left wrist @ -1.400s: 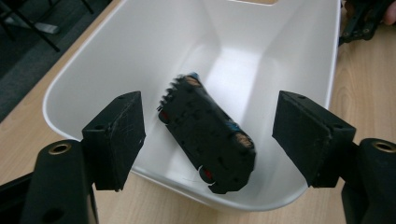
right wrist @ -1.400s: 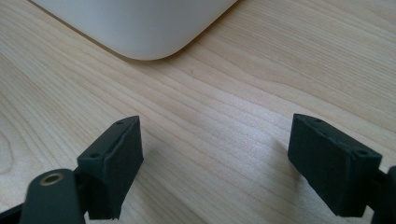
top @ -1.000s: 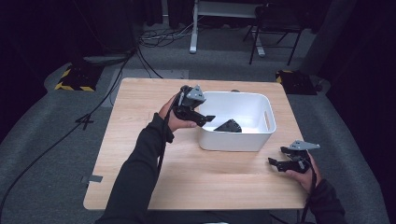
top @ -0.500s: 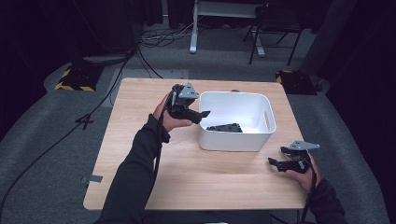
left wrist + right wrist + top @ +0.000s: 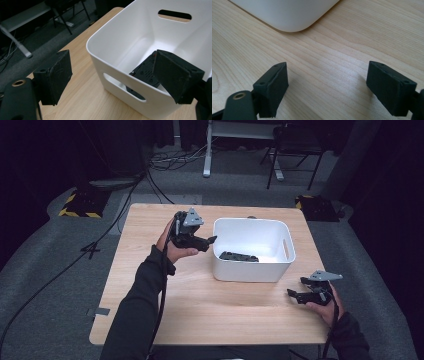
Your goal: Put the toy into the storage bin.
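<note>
Left gripper (image 5: 207, 241) jaws just opening, empty, beside bin (image 5: 252, 227) rim, black part (image 5: 239, 256) lying inside, right gripper (image 5: 295, 294) resting released on bare table (image 5: 215, 315)

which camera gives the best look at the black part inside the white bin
The high view: the black part lies whole on the bin floor. The left gripper view shows it closer but half hidden behind a jaw. The right gripper view shows just a bin corner.

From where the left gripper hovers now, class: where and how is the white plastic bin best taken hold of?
Probably the near short wall of the white plastic bin, at its handle slot. The left gripper could come from above, one jaw each side; the thin upright rim suits a pinch.
</note>
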`<state>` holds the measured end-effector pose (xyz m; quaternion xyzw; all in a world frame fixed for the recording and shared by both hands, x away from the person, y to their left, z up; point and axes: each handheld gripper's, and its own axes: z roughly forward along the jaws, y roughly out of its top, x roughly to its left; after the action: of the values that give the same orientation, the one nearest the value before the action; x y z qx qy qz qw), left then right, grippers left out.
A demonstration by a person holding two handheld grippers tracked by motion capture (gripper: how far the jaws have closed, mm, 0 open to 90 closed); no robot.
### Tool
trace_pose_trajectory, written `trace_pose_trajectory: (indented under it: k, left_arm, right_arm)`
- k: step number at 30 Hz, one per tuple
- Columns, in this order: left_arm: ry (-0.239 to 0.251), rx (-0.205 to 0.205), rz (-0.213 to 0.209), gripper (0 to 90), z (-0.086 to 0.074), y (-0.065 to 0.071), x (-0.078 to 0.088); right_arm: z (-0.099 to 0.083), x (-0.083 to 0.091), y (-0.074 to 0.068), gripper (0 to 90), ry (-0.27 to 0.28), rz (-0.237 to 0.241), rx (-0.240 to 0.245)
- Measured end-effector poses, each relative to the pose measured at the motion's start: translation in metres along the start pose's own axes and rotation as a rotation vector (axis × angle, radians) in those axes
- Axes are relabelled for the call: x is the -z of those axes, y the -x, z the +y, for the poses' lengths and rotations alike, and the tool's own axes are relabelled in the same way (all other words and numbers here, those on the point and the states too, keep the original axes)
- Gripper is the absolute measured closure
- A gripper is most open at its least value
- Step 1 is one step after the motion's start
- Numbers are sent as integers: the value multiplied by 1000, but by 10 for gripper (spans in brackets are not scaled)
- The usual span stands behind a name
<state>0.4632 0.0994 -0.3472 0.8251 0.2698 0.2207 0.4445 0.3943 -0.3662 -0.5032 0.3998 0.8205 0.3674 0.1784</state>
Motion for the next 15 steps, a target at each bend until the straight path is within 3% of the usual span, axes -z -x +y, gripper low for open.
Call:
trace_pose_trajectory:
  k: [11,15]
  left_arm:
    - [-21,-5,42,161,-10,-1,9]
    - [-24,-3,37,161,-14,1,11]
  right_arm:
    - [0,0,0,178,0,0,0]
    - [0,0,0,178,1,0,0]
